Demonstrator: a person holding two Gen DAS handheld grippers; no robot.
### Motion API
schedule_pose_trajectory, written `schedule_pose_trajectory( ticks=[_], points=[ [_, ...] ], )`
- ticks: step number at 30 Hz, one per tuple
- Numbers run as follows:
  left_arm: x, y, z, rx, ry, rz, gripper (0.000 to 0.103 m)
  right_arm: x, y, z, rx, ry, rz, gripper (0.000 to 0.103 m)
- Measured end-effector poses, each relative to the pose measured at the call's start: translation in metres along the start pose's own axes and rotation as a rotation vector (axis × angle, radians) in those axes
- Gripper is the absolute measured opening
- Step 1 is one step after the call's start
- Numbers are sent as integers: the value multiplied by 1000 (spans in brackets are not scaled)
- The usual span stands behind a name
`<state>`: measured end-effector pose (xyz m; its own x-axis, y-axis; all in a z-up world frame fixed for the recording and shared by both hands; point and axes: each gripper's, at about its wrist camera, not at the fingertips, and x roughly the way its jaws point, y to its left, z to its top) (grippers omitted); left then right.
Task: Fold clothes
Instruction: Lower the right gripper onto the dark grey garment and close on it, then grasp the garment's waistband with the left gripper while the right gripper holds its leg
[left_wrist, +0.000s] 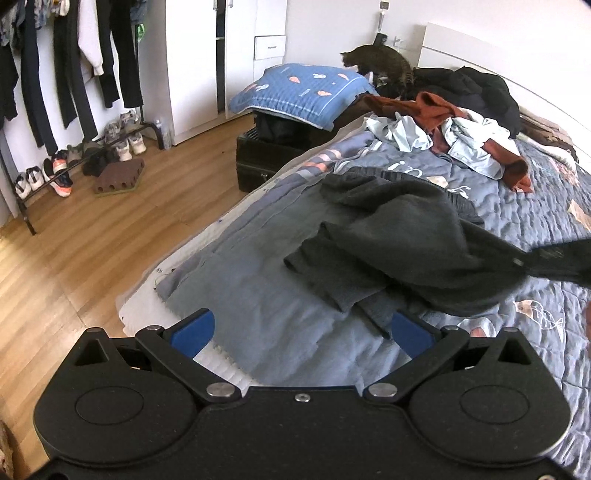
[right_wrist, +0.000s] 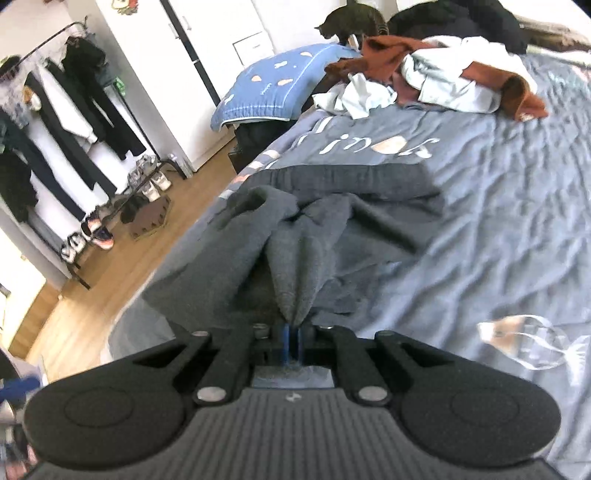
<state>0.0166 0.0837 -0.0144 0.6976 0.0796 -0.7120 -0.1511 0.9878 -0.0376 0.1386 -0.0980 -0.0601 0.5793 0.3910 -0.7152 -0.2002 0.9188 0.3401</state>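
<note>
Two grippers are shown above a bed (left_wrist: 498, 206) covered by a blue-grey quilt printed with fish. The left gripper (left_wrist: 302, 330) is held over the near part of the quilt, its blue-padded fingers (left_wrist: 194, 330) spread wide apart with nothing between them. The right gripper (right_wrist: 292, 338) has its fingers pressed together on a pinched fold of a dark grey garment (right_wrist: 314, 229), and the cloth is drawn up into a taut ridge from the grip point. In the left wrist view the same dark grey garment (left_wrist: 399, 240) is seen lying crumpled across the middle of the bed, one corner being pulled toward the right edge of the frame, where the right gripper (left_wrist: 554, 260) is seen as a dark blurred shape. A ribbed band of the garment is seen lying flat toward the head of the bed. A pile of unfolded clothes (left_wrist: 454, 140), in pale blue, rust and black, is seen farther up the bed, well apart from the garment. A tabby cat (left_wrist: 380, 62) is seen standing at the head of the bed beside a blue quilted pillow (left_wrist: 299, 92). A clothes rack (left_wrist: 66, 55) with hanging dark garments and a row of shoes (left_wrist: 74, 166) beneath it are seen on the wooden floor to the left.
</note>
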Motion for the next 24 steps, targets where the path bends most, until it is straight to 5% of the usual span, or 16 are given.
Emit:
schedule_pose_trajectory(
  ticks=[13,24],
  points=[
    [-11,-24,-3,87,-25,-20,103,-125,-89,-66,-14,40,-54,3],
    [29,-35,-13,126,62,-157,103,-167,-133,-148,-8,154,-133,9]
  ],
)
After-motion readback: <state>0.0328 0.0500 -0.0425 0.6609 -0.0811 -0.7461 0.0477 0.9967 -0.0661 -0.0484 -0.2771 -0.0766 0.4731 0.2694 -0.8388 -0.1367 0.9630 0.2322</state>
